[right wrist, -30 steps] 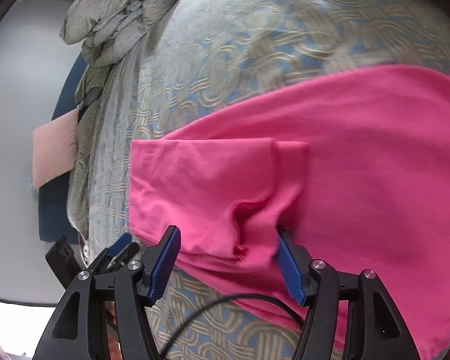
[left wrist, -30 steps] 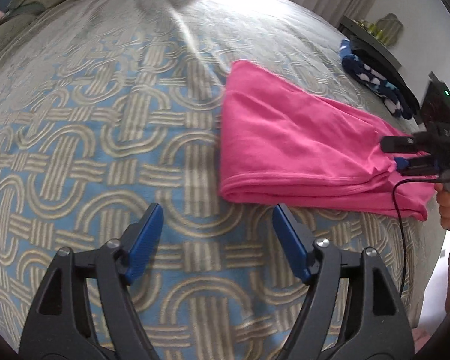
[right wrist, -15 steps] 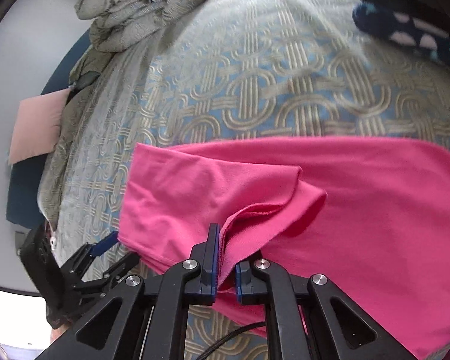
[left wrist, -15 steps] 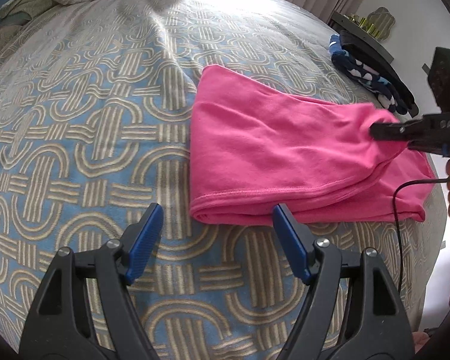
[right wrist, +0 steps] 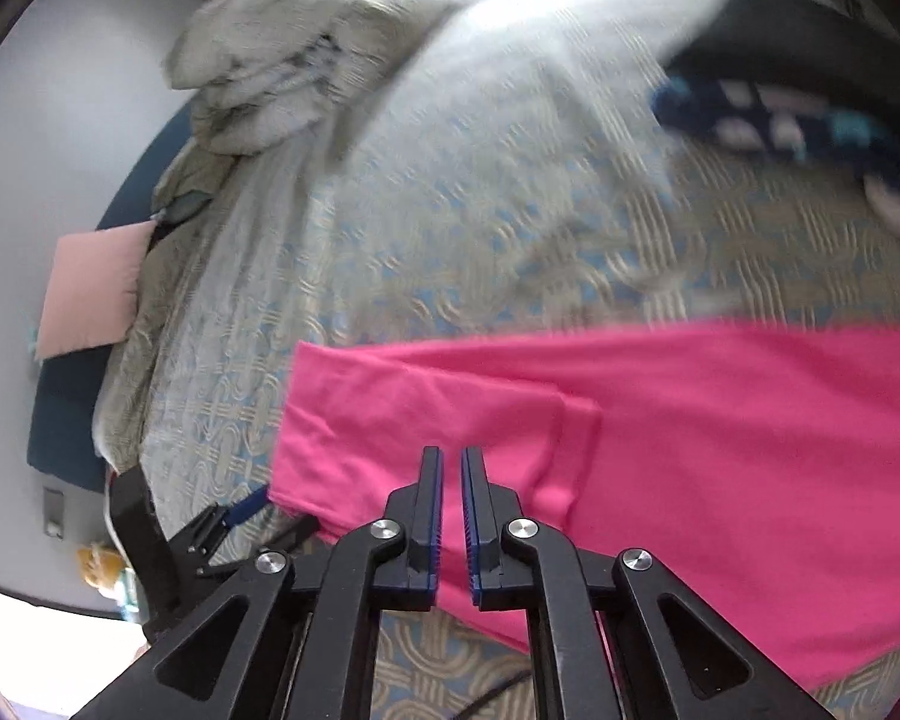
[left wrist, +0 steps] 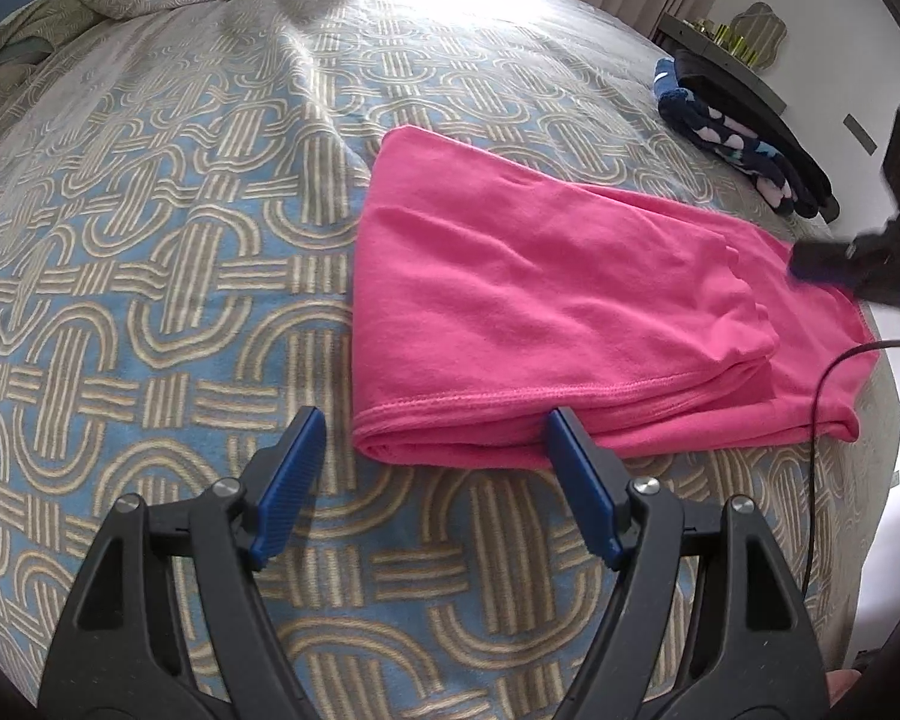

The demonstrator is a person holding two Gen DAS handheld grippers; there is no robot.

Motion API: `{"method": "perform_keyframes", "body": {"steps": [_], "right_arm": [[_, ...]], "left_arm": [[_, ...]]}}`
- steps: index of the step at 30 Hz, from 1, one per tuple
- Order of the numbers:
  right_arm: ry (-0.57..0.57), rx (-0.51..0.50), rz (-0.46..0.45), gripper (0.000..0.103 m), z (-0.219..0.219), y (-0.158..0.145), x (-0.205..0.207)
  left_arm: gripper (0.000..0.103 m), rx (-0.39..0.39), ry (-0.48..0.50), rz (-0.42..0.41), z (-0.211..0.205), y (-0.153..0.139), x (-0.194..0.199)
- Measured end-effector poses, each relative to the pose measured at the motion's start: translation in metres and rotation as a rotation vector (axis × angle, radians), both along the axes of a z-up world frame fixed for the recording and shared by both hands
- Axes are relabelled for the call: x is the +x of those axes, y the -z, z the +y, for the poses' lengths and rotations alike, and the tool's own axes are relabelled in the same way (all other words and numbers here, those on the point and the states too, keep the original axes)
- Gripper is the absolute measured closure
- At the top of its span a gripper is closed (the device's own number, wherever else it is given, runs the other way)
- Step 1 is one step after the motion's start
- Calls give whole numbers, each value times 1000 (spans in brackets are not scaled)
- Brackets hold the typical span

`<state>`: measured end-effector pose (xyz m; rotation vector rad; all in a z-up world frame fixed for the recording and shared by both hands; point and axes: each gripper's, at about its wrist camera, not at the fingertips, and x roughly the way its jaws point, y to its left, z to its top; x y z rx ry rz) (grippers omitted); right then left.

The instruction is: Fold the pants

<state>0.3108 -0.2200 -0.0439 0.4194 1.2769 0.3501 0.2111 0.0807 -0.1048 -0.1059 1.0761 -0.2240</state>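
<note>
Pants (left wrist: 546, 312) lie folded ahead of wide-open, empty left gripper (left wrist: 432, 456); right gripper (right wrist: 451, 480) nearly closed, empty; another fold likely remains.

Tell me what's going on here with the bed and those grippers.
A person with a handheld gripper in each hand is folding pink pants on a patterned bedspread. The pants lie folded over into a layered rectangle. The left gripper is open, its fingers straddling the near folded corner without clamping it. The right gripper is nearly shut over the other end; no fabric is visibly pinched between its fingers, though the view is blurred. A dark spotted garment lies beyond the pants.
</note>
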Motion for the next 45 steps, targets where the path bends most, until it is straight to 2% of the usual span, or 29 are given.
{"method": "perform_keyframes", "body": {"steps": [1,3,6,8,9,11,13,14,17,21,23,26,29,31,33,35,39,45], "right_arm": [[5,-1,26,73,-4,8,-2],[5,20,81,58,-9,29,-3],[-5,88,153,48,-5,54,0],[-13,143,138,43,1,59,6],[-18,168,130,45,7,61,11],[-34,195,135,101,20,62,19],[-52,138,101,99,35,51,22],[-68,89,53,99,43,38,20],[-56,79,-10,99,39,9,12],[-17,81,-58,99,10,-20,2],[9,76,-52,99,-4,-22,-2],[46,70,-15,99,-22,-10,-3],[58,32,36,95,-30,16,-1],[90,-50,91,83,-35,35,-1],[102,-60,123,76,-41,46,-4],[89,-45,123,75,-45,46,-8],[68,-97,115,65,-49,39,-16],[-18,52,111,44,-44,47,-24]], "left_arm": [[27,-2,0,2,1,0,0],[27,2,1,5,2,0,-1],[27,10,0,7,0,1,-1],[27,13,-4,8,0,1,-1],[27,14,-5,8,0,1,-1],[27,17,-2,10,-1,0,0],[27,20,3,10,-1,-2,-2],[27,22,5,8,-1,-2,-3],[27,28,9,10,-2,0,-3],[26,25,7,6,-6,2,-1],[26,34,12,1,-10,2,0],[26,46,9,-5,-13,2,2],[26,54,3,-6,-13,2,2],[26,75,-4,-10,-11,2,1],[26,86,-19,-10,-6,2,1],[26,70,-30,-2,0,2,2],[25,89,-46,-11,4,1,1],[25,92,-55,-2,4,1,1]]}}
